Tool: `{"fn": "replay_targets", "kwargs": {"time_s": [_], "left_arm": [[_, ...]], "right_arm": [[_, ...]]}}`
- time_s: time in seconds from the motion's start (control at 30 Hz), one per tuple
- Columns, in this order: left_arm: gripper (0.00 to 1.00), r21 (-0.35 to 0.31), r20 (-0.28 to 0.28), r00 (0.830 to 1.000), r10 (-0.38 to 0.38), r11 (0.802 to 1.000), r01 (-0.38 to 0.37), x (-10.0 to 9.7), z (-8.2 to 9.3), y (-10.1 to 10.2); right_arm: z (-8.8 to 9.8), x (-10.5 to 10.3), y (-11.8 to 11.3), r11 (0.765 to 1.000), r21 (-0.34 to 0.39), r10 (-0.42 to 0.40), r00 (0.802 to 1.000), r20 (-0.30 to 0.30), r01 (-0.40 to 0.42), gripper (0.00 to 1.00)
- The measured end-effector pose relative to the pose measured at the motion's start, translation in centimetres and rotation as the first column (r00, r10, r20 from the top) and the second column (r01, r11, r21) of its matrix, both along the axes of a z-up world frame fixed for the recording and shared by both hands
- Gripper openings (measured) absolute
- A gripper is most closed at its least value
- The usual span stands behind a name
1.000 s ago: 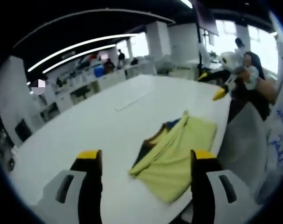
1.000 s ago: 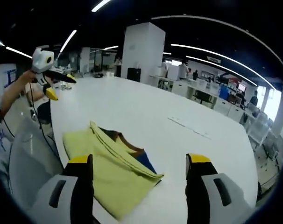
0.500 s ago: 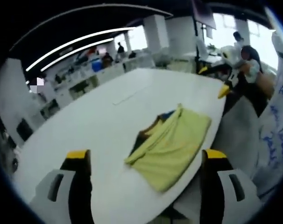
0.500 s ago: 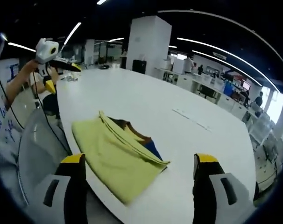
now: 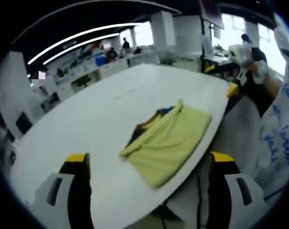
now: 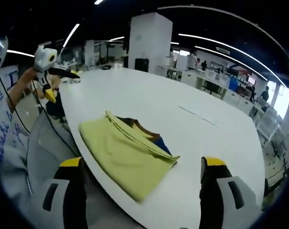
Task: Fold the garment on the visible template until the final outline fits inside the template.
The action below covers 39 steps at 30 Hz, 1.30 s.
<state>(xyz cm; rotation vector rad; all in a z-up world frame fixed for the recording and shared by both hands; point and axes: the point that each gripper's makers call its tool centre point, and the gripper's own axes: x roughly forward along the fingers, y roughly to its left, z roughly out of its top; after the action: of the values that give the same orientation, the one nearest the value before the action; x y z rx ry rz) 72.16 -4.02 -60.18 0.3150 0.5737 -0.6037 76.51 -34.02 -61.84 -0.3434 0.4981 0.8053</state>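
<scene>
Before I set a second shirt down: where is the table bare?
The white table is bare beyond the folded yellow garment, out toward its far edge. It is tight only on the near edge, where the garment lies.

The folded garment (image 5: 168,140) lies on the table (image 5: 87,129), at its near edge.

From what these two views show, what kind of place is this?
Most likely a large open-plan office or lab. A long white table holds the folded yellow garment, rows of desks with people stand behind, and strip lights run along a dark ceiling beside a white pillar.
</scene>
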Motion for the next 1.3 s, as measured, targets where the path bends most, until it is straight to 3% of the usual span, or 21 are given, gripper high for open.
{"fn": "replay_targets", "kwargs": {"time_s": [0.17, 0.6, 0.77, 0.87, 1.0, 1.1, 1.23, 1.3], "left_arm": [[1.00, -0.030, -0.019, 0.999, 0.028, 0.999, -0.029, -0.1, -0.5, 0.0], [0.99, -0.087, -0.026, 0.996, 0.080, 0.993, -0.082, 0.7, -0.9, 0.7], [0.91, -0.112, -0.108, 0.987, 0.116, 0.985, -0.128, 0.4, -2.4, 0.9], [0.79, -0.135, -0.130, 0.985, 0.113, 0.982, -0.130, 0.4, -3.2, 0.9], [0.72, -0.160, -0.161, 0.980, 0.120, 0.976, -0.145, 0.5, -4.6, 1.0], [0.60, -0.164, -0.195, 0.973, 0.125, 0.974, -0.158, 0.3, -5.9, 1.0], [0.61, -0.089, -0.198, 0.968, 0.152, 0.981, -0.173, 0.2, -7.5, 1.6], [0.57, -0.104, -0.226, 0.965, 0.135, 0.981, -0.162, -0.2, -7.9, 1.2]], "right_arm": [[-0.5, -0.2, 0.6, 0.999, 0.034, -0.005, 1.000, -0.017, 0.005, 1.00], [-1.5, -0.4, 0.2, 1.000, 0.011, -0.016, 0.999, -0.037, 0.016, 1.00], [-2.4, -0.6, -0.2, 1.000, -0.010, -0.024, 0.998, -0.051, 0.024, 1.00], [-3.0, -0.6, -0.4, 0.999, -0.001, -0.033, 0.997, -0.074, 0.033, 1.00], [-4.3, -0.6, -1.0, 0.998, -0.013, -0.058, 0.992, -0.109, 0.057, 1.00], [-5.0, -0.7, -1.2, 0.998, -0.015, -0.068, 0.989, -0.129, 0.066, 0.99], [-5.7, -0.8, -1.5, 0.996, -0.001, -0.083, 0.985, -0.153, 0.084, 0.91], [-6.2, -0.8, -1.6, 0.996, 0.003, -0.087, 0.983, -0.163, 0.089, 0.89]]}}
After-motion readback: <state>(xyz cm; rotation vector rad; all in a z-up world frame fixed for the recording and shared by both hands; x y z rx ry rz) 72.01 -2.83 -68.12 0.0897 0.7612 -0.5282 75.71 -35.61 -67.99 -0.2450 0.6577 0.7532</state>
